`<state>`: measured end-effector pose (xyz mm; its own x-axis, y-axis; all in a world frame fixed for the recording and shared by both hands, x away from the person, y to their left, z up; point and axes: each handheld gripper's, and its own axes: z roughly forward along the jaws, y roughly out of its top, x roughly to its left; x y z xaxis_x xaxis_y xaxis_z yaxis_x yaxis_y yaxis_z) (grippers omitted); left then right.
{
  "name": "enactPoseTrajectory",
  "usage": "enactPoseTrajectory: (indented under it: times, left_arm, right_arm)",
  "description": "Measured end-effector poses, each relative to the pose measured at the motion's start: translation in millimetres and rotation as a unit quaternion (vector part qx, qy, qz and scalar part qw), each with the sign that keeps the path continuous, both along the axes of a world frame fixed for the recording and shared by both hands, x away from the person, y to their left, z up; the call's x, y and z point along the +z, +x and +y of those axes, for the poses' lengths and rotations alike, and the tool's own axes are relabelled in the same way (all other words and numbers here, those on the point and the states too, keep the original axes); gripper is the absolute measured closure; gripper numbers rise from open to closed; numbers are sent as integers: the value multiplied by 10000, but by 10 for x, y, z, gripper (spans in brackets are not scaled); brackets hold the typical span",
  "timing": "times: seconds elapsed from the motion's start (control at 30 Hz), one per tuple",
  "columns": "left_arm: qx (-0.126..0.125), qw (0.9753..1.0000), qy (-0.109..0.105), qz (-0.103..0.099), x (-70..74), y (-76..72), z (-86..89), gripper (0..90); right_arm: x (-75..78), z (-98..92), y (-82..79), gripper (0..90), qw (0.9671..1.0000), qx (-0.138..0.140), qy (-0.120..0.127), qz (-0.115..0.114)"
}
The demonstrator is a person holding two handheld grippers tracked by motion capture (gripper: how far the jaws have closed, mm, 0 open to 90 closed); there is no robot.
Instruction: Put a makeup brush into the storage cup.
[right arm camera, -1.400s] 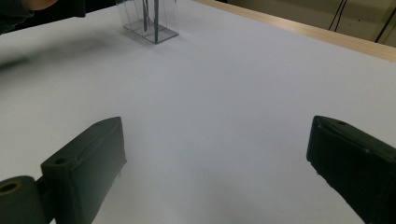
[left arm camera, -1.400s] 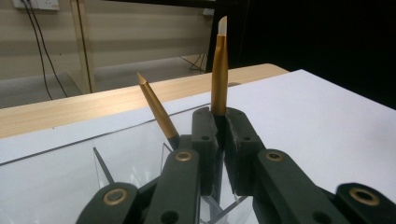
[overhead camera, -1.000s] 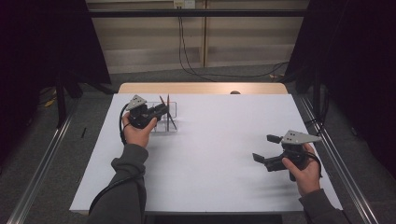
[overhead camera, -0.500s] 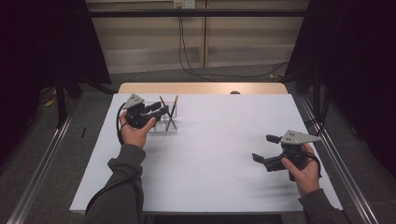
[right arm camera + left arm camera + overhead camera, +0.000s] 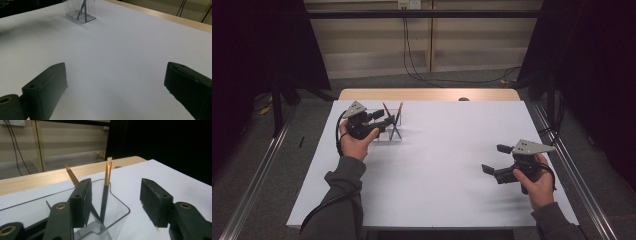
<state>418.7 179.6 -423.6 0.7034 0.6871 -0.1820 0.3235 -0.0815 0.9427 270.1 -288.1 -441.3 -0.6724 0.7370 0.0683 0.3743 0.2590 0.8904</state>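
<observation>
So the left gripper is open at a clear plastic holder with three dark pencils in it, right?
Not quite: the clear plastic holder has two dark pencils with gold ends, not three, as the left gripper view shows. The left gripper is indeed open at it.

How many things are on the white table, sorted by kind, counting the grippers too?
Pencils: 2, both standing in the holder
Clear plastic holder: 1
Grippers: 2, the left gripper at the holder, the right gripper over bare table
Total: 5
</observation>
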Motion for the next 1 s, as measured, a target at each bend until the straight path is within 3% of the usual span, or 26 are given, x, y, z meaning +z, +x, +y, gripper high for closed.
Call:
enactPoseTrajectory:
  times: [0.23,0.3,0.4,0.47,0.5,0.7,1.0]
  left_arm:
    - [-15,10000,4,-23,-5,-20,-20,351]
    - [-69,9999,-85,-14,-8,-25,-26,331]
    - [-45,10000,21,-36,2,-44,-42,302]
    - [-171,9998,15,-68,6,-49,-52,278]
    - [-82,9999,37,-60,11,-61,-67,265]
    - [-115,9999,63,-60,-3,-75,-75,189]
    - [-168,9998,-79,-65,-20,-110,-42,112]
  right_arm:
    - [0,-12,0,41,10000,-15,-2,-14]
    - [0,-11,0,41,10000,-14,-12,-18]
    - [2,-8,-1,41,10000,-3,-11,-20]
    - [4,-11,-2,41,10000,-10,-7,-23]
    - [4,-12,-1,41,10000,-10,-7,-27]
    - [4,-7,-5,41,10000,-22,-14,-28]
    - [8,-5,2,41,10000,9,-3,-45]
